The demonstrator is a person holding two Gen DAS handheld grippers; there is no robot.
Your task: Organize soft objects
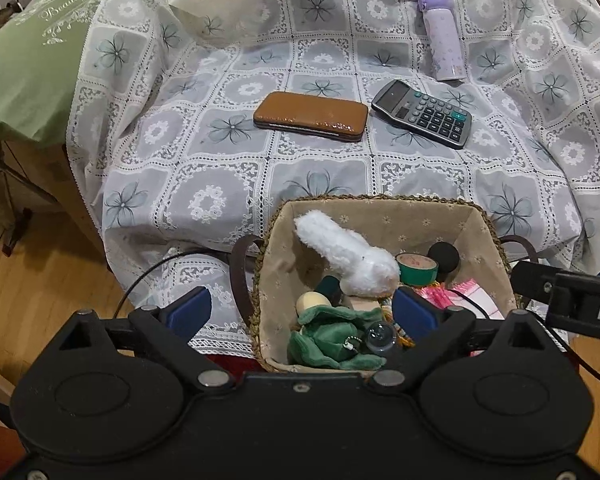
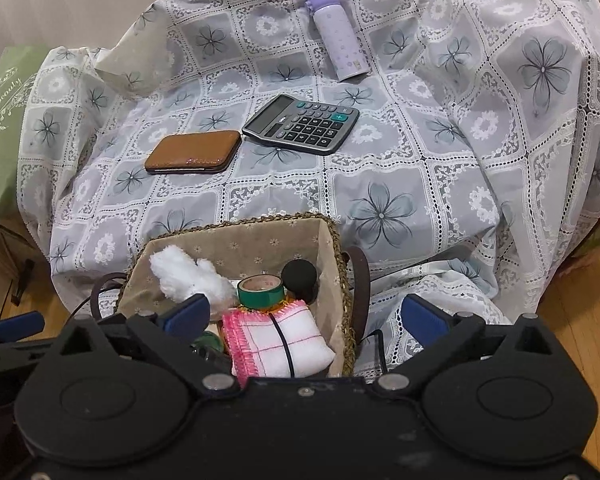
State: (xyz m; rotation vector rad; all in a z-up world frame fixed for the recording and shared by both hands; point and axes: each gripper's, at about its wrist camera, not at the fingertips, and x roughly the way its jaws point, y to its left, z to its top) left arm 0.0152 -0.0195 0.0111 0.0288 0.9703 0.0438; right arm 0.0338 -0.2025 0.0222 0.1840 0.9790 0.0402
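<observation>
Already our basket (image 1: 380, 216) holds the white plush (image 1: 346, 254), green plush (image 1: 332, 336) and pink cloth (image 2: 276, 344); both tongs (image 1: 302, 312) (image 2: 304, 316) gape empty; only hard items remain on the bench (image 2: 400, 200).

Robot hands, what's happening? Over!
Left gripper, right gripper open, empty. White plush, green plush in basket. Black cable crosses basket.

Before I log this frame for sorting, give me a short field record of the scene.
surface: lace cloth
basket: near edge, holds white plush, green plush, tape, pink cloth
on cloth: wallet, calculator, bottle lying flat
left gripper: open, above basket
right gripper: open, empty
</observation>
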